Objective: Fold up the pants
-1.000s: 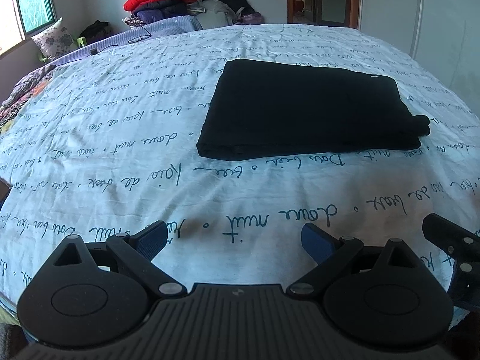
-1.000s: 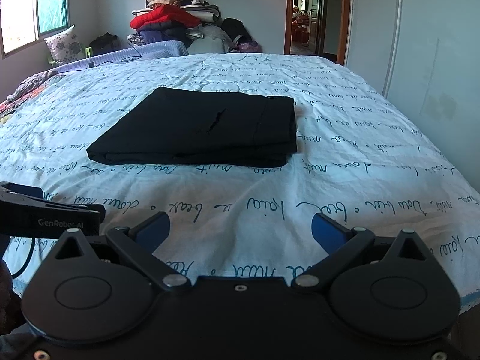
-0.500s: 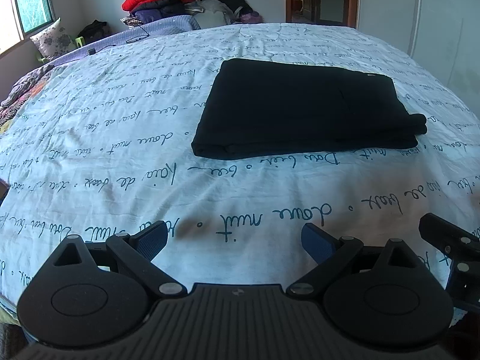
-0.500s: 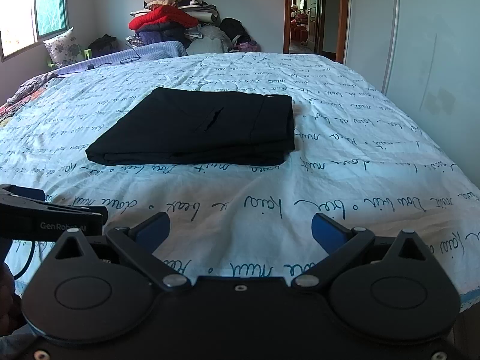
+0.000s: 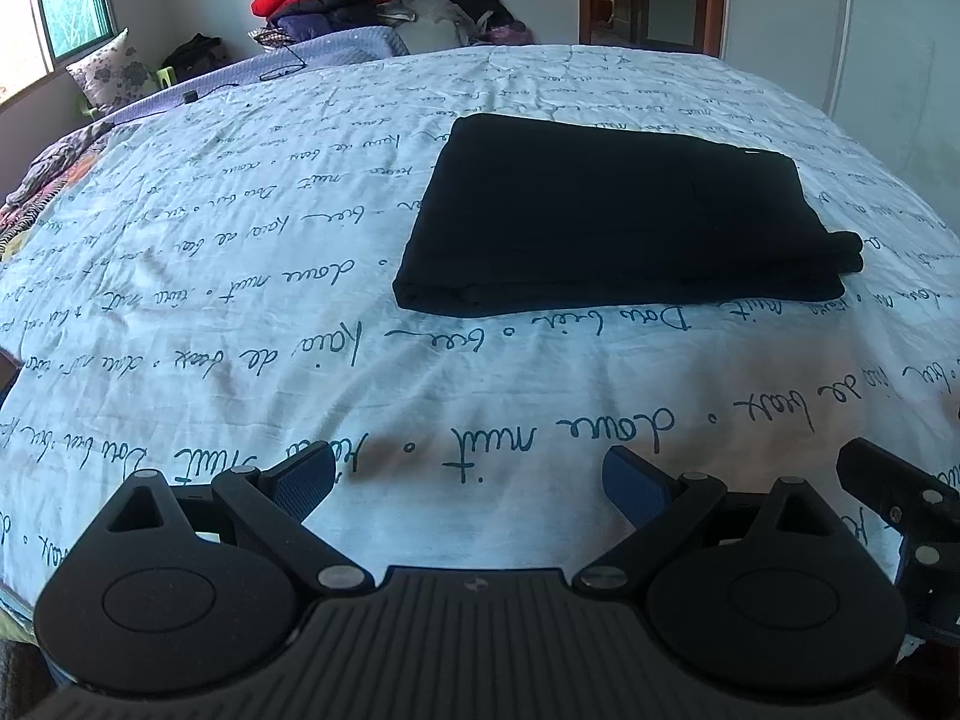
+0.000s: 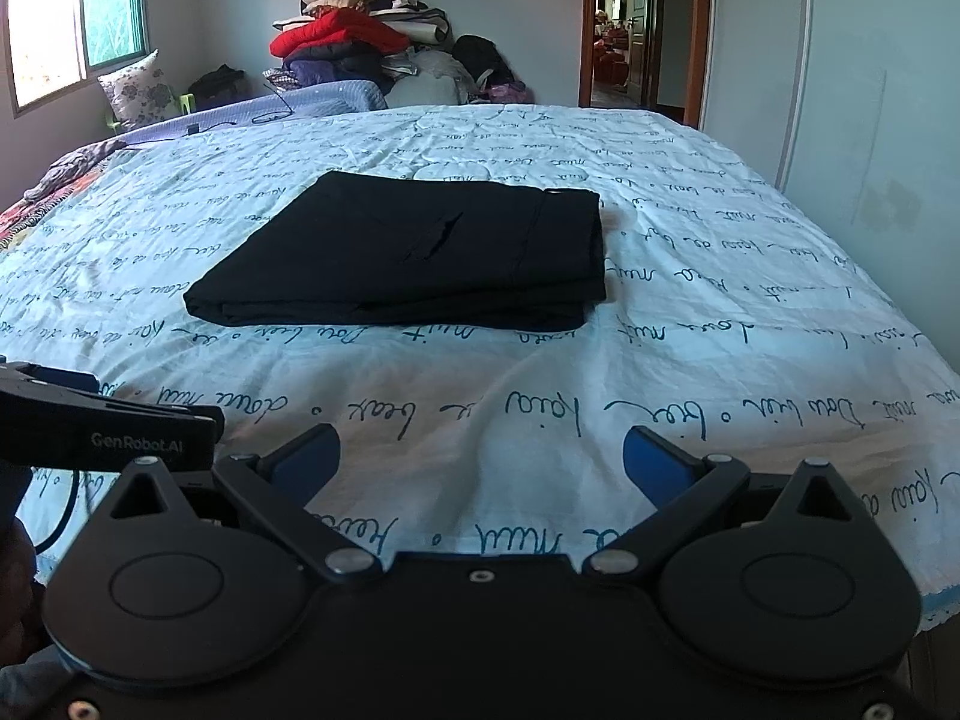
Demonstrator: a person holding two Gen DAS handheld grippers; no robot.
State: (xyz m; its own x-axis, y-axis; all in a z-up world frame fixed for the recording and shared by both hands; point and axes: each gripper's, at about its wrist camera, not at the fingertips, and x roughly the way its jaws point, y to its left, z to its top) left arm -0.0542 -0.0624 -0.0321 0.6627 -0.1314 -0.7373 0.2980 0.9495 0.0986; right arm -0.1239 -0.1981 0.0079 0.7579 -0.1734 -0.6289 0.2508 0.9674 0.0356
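Note:
Black pants (image 5: 612,216) lie folded into a flat rectangle on the bed; they also show in the right wrist view (image 6: 414,252). My left gripper (image 5: 471,480) is open and empty, well short of the pants near the bed's front edge. My right gripper (image 6: 480,459) is open and empty, also near the front edge, apart from the pants. The right gripper's body (image 5: 900,510) shows at the right edge of the left wrist view. The left gripper's body (image 6: 102,426) shows at the left edge of the right wrist view.
The bed has a light blue sheet (image 5: 240,300) with script print. A pile of clothes (image 6: 360,42) stands beyond the far end. A pillow (image 6: 135,87) leans under the window at left. A wall (image 6: 870,120) runs along the bed's right side; a doorway (image 6: 624,30) opens behind.
Both grippers have drawn back slightly from the folded pants and stay open. The pants have not moved.

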